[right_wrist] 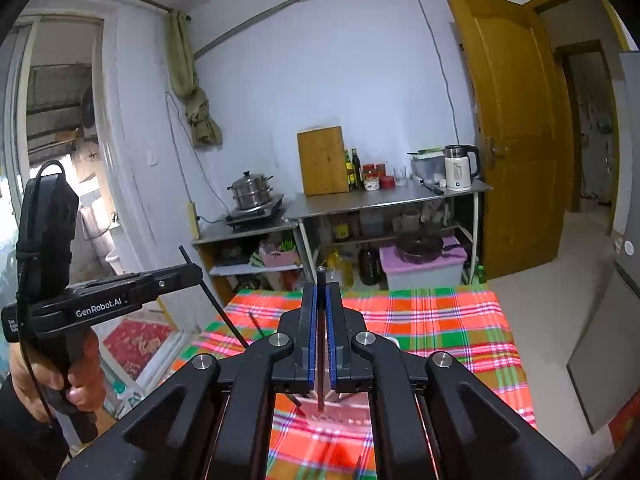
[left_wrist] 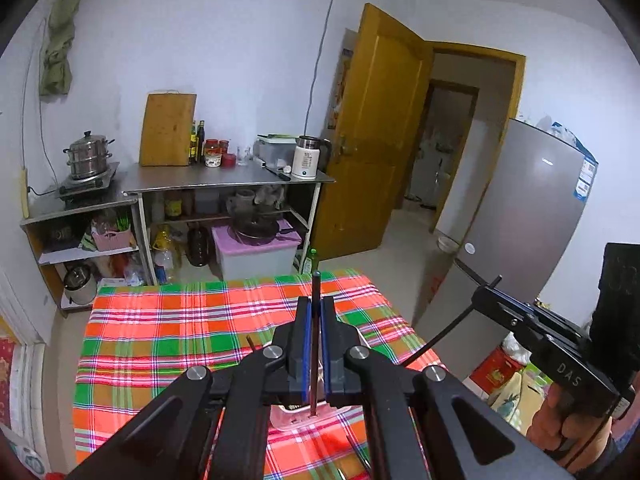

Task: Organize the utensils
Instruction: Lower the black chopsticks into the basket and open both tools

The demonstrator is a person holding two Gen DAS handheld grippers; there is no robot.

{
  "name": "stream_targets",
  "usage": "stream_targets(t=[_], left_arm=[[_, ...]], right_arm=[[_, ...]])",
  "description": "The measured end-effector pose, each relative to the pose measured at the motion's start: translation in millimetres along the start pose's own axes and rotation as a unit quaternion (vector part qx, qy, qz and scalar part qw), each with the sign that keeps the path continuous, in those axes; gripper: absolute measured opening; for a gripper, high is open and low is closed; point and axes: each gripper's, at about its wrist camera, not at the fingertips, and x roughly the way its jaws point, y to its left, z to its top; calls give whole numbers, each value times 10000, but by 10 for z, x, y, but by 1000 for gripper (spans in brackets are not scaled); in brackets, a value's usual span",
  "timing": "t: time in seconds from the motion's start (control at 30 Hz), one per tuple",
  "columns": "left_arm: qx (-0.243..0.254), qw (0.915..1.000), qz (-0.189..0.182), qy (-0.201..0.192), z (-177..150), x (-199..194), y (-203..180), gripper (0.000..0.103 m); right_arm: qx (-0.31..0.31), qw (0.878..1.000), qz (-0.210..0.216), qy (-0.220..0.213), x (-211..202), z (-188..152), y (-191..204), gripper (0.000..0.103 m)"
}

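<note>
In the left wrist view my left gripper (left_wrist: 316,300) is shut on a thin dark chopstick (left_wrist: 315,344) that sticks out past the blue pads. Under it a pale plastic box (left_wrist: 286,420) stands on the plaid tablecloth (left_wrist: 180,320). At the right edge my right gripper (left_wrist: 480,295) clamps a second dark chopstick (left_wrist: 436,340). The right wrist view has my right gripper (right_wrist: 321,286) shut on that chopstick (right_wrist: 320,360) above the box (right_wrist: 348,410). My left gripper (right_wrist: 197,271) appears at the left, held by a hand, its chopstick (right_wrist: 224,312) slanting down. Another dark stick (right_wrist: 256,324) shows over the cloth.
Beyond the table stands a steel kitchen rack (left_wrist: 224,182) with a steamer pot (left_wrist: 88,156), cutting board (left_wrist: 166,128), jars and a kettle (left_wrist: 306,158). A grey fridge (left_wrist: 520,220) is to the right and a yellow door (left_wrist: 372,132) stands open. More dark utensils (right_wrist: 360,464) lie near the table's front.
</note>
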Motion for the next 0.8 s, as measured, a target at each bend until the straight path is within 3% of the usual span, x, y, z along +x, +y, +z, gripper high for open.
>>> stream_targets(t=[0.27,0.8], left_arm=[[0,10000,65,70,43,402,130,4],[-283,9990,20,344,-432,934,516,4]], right_arm=[[90,10000,-30,-7,267,32,-91,4],[2,9982,-189,566,835,-469,-161,4]])
